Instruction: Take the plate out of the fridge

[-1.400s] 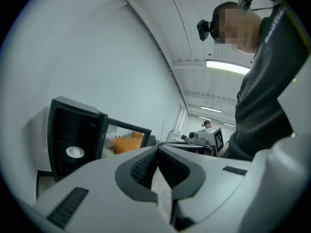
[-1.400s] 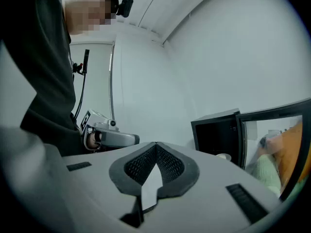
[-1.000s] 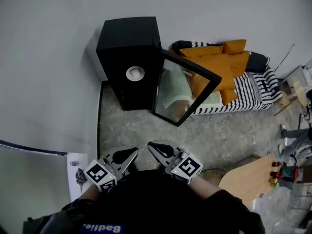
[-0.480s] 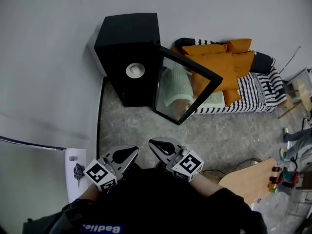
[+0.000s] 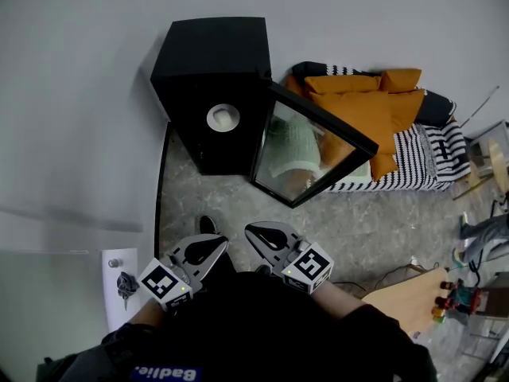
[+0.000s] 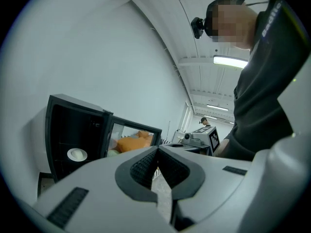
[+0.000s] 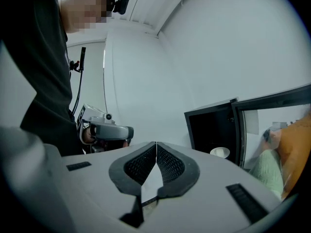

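A small black fridge (image 5: 211, 94) stands against the wall with its glass door (image 5: 310, 153) swung open to the right. A white plate (image 5: 223, 118) lies on a shelf inside; the same plate (image 6: 77, 154) shows in the left gripper view and again, as the plate (image 7: 219, 152), in the right gripper view. My left gripper (image 5: 216, 247) and right gripper (image 5: 253, 234) hover side by side near my body, well short of the fridge. Both are shut with nothing between the jaws.
A striped couch (image 5: 413, 153) with orange cushions (image 5: 362, 106) stands right of the fridge. A wooden board (image 5: 406, 301) with small coloured things lies at the lower right. A grey wall (image 5: 79, 134) runs along the left. A shoe tip (image 5: 207, 225) shows on the speckled floor.
The fridge and plate have come slightly nearer in the head view as I moved forward. Both grippers stay shut and side by side.
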Available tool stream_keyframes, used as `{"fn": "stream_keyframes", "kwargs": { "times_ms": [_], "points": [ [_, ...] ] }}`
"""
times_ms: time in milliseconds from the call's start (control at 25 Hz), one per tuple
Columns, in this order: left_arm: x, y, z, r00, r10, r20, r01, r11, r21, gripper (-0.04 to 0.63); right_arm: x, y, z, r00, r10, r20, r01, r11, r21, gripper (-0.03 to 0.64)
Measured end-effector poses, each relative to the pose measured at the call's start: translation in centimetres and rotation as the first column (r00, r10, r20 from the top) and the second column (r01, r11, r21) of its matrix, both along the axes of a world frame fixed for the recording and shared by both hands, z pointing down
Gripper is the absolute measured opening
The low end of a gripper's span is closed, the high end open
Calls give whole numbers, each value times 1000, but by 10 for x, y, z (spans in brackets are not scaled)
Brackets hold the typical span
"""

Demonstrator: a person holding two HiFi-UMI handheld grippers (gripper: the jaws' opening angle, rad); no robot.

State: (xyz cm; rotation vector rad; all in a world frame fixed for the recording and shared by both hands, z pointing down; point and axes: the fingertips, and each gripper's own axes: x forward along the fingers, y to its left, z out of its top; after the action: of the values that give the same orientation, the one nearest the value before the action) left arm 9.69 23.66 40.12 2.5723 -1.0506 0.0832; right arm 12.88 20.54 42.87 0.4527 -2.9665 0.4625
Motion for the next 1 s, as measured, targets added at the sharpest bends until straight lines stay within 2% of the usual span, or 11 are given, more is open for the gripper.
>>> {"fn": "stream_keyframes", "kwargs": {
  "times_ms": [480, 800, 1000],
  "points": [
    [-94, -136, -9, 990, 138, -20, -137, 990, 37, 5, -88, -132, 4, 984, 168, -55, -169, 985, -24, 9],
    [-154, -189, -9, 982, 187, -39, -185, 982, 45, 3, -141, -182, 9, 967, 239, -86, -241, 970, -16, 9],
    [-176, -216, -4, 981, 190, -47, -189, 981, 36, 5, -158, -207, 21, 957, 266, -118, -272, 962, -36, 9]
  ]
}}
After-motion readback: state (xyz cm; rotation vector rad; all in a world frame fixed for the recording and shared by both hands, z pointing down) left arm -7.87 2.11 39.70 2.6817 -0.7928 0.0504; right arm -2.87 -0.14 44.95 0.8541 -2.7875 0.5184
